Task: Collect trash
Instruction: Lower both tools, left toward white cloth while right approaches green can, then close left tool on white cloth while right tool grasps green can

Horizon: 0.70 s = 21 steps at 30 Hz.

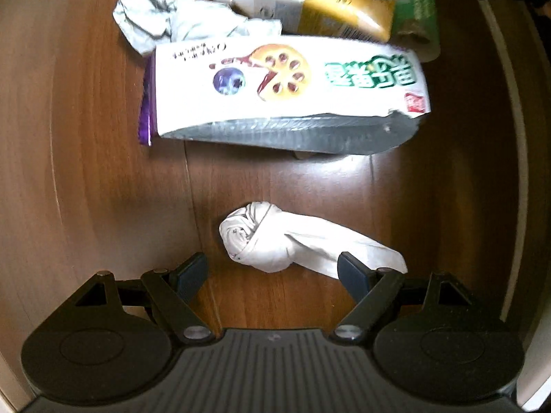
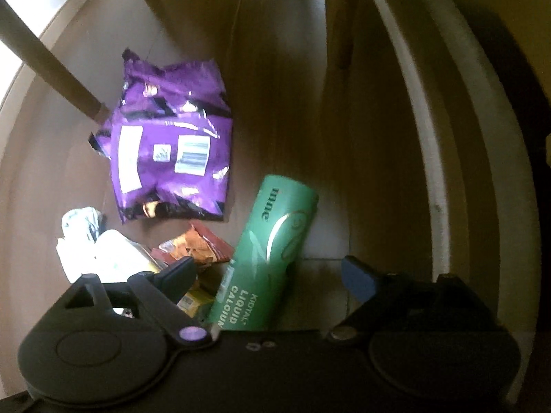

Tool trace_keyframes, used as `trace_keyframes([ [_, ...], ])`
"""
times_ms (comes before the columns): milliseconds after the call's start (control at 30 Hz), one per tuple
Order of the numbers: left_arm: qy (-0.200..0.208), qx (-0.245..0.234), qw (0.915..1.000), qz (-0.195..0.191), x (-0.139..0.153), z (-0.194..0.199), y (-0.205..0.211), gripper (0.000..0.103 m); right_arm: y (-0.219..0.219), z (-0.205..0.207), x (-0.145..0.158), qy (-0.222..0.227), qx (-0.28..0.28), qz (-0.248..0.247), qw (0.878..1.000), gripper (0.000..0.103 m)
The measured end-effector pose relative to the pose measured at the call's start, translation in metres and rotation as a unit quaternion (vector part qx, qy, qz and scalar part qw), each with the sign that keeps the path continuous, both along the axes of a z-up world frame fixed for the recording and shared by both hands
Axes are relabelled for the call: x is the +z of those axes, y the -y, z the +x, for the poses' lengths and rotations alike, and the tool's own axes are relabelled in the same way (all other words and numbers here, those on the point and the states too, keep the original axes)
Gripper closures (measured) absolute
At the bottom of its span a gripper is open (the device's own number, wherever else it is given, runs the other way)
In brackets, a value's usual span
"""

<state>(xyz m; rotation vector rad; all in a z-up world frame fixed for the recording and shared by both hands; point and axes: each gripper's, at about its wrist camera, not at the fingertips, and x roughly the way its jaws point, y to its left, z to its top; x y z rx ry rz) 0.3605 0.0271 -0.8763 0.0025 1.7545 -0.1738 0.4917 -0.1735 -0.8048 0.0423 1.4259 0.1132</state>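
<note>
- Below left gripper (image 1: 273, 273): knotted white bag (image 1: 292, 241) on wood floor (image 1: 86, 137), jaws wide, nothing gripped yet.
- Step judged: approach/pick. Next: jaws to be lowered astride bag & closed.
- Right gripper (image 2: 272, 277): jaws wide, empty, green tube (image 2: 272, 258) lies between them.
- Torn white carton (image 1: 286, 93) w/ open end; contents can't be told. No bin seen.

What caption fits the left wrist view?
Open left gripper over a knotted white bag, torn carton beyond.
</note>
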Motion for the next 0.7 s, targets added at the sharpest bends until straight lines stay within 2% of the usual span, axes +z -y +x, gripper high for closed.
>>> trace_keyframes([
  [167, -0.008, 0.005, 1.0000, -0.004, -0.011, 0.001, -0.001, 0.021, 0.000, 0.000, -0.017, -0.014, -0.006, 0.006, 1.000, 0.018],
  [267, -0.009, 0.005, 0.9999, 0.000, -0.016, 0.000, -0.003, 0.021, -0.002, 0.001, -0.024, -0.019, -0.009, 0.007, 1.000, 0.025],
  [367, -0.015, 0.013, 0.9998, -0.001, -0.018, 0.002, -0.008, 0.034, -0.003, 0.001, -0.026, -0.019, -0.005, 0.006, 1.000, 0.028],
  [433, -0.020, 0.013, 0.9997, -0.004, -0.018, 0.004, -0.011, 0.048, -0.003, 0.001, -0.027, -0.016, -0.006, 0.007, 1.000, 0.031],
  [467, -0.022, 0.013, 0.9997, -0.003, -0.020, 0.004, -0.011, 0.050, -0.003, 0.002, -0.028, -0.017, -0.008, 0.008, 1.000, 0.034],
  [533, -0.023, 0.014, 0.9996, 0.000, -0.022, 0.004, -0.013, 0.063, -0.002, 0.003, -0.031, -0.021, -0.013, 0.010, 1.000, 0.038],
  [600, -0.025, 0.015, 0.9996, 0.004, -0.023, 0.005, -0.015, 0.066, 0.000, 0.002, -0.031, -0.017, -0.017, 0.011, 1.000, 0.042],
  [633, -0.026, 0.015, 0.9995, 0.005, -0.031, 0.004, -0.013, 0.070, 0.001, 0.002, -0.031, -0.014, -0.019, 0.013, 1.000, 0.044],
  [667, -0.026, 0.014, 0.9995, 0.006, -0.032, 0.003, -0.013, 0.071, 0.001, 0.002, -0.031, -0.011, -0.021, 0.016, 1.000, 0.051],
  [700, -0.024, 0.013, 0.9996, 0.008, -0.033, 0.003, -0.013, 0.072, 0.002, 0.001, -0.030, -0.009, -0.023, 0.020, 0.999, 0.053],
])
